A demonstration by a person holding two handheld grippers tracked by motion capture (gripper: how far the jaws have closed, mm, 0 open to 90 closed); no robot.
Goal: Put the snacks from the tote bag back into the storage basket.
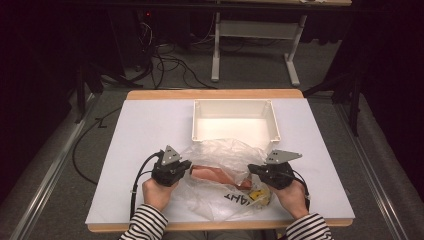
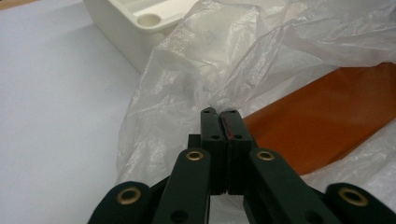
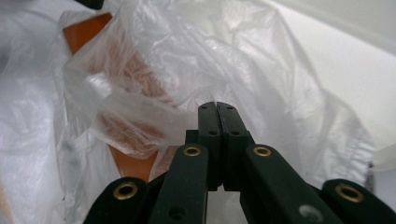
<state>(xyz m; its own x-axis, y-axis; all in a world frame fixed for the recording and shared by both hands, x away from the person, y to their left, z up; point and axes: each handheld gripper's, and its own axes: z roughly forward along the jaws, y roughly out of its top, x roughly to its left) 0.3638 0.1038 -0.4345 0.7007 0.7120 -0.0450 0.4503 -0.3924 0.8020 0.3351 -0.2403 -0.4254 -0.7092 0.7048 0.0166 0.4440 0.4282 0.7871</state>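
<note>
A crumpled clear plastic bag (image 1: pixel 225 152) lies on the white table in front of the person. Inside it sits a long orange-brown item (image 1: pixel 215 174), also visible through the film in the left gripper view (image 2: pixel 327 121) and the right gripper view (image 3: pixel 84 28). My left gripper (image 1: pixel 188 169) is at the bag's left edge. Its jaws are pressed together (image 2: pixel 220 112) with the film bunched at their tips. My right gripper (image 1: pixel 251 169) is at the bag's right edge, jaws likewise together (image 3: pixel 217 105), with a fold of film (image 3: pixel 140 121) drawn in at them.
A white empty bin (image 1: pixel 235 120) stands just beyond the bag; its corner (image 2: pixel 140 28) lies close to the left gripper. A yellow item (image 1: pixel 260 195) and black lettering (image 1: pixel 239 198) show at the bag's near right. The table (image 1: pixel 145 130) has bare surface at the left.
</note>
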